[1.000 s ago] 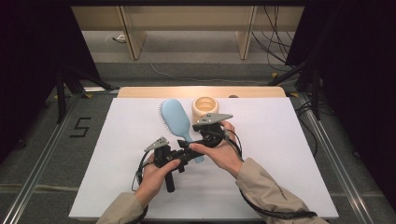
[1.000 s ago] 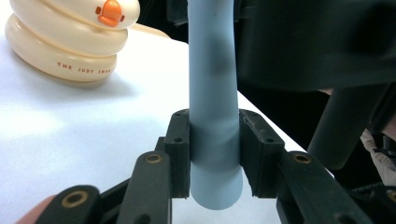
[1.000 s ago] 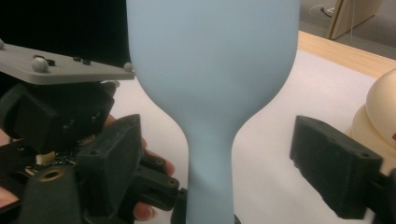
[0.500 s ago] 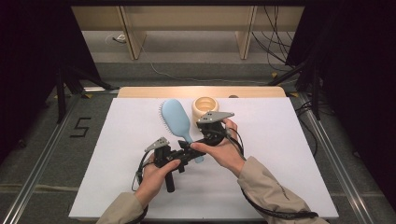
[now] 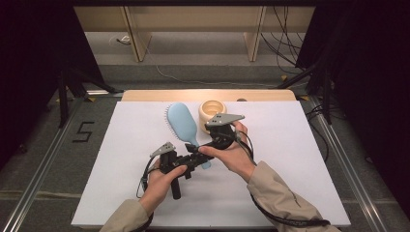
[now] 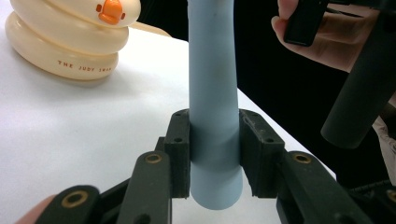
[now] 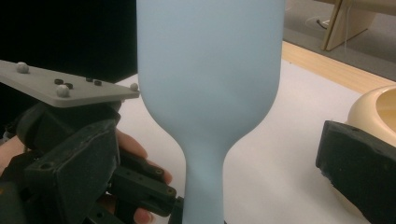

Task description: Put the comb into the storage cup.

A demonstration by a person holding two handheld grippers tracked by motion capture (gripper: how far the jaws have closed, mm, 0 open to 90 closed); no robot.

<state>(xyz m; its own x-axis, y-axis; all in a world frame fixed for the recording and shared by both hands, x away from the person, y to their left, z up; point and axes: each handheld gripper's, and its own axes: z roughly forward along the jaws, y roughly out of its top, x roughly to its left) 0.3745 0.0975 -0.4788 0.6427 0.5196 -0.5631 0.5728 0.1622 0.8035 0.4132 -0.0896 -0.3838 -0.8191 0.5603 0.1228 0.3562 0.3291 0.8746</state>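
A pale blue hairbrush [image 5: 181, 123] lies bristles-down on the white table, its handle pointing toward me. My left gripper [image 5: 196, 158] is shut on the handle end [image 6: 215, 154], with both pads pressed against its sides. My right gripper [image 5: 207, 144] stands open. In the right gripper view its two jaws sit wide apart on either side of the brush neck [image 7: 210, 154] without touching it. A cream duck-shaped ring container [image 5: 212, 110] stands just beyond the right gripper, and the left gripper view shows its orange beak [image 6: 111, 10].
The white tabletop [image 5: 300, 145] has bare room to the left, right and front of the hands. A wooden strip [image 5: 261, 94] runs along the table's far edge. Cables [image 5: 285, 48] and shelf legs stand on the floor behind.
My right gripper has edged slightly toward the far side of the table. The brush and my left gripper have stayed in place.
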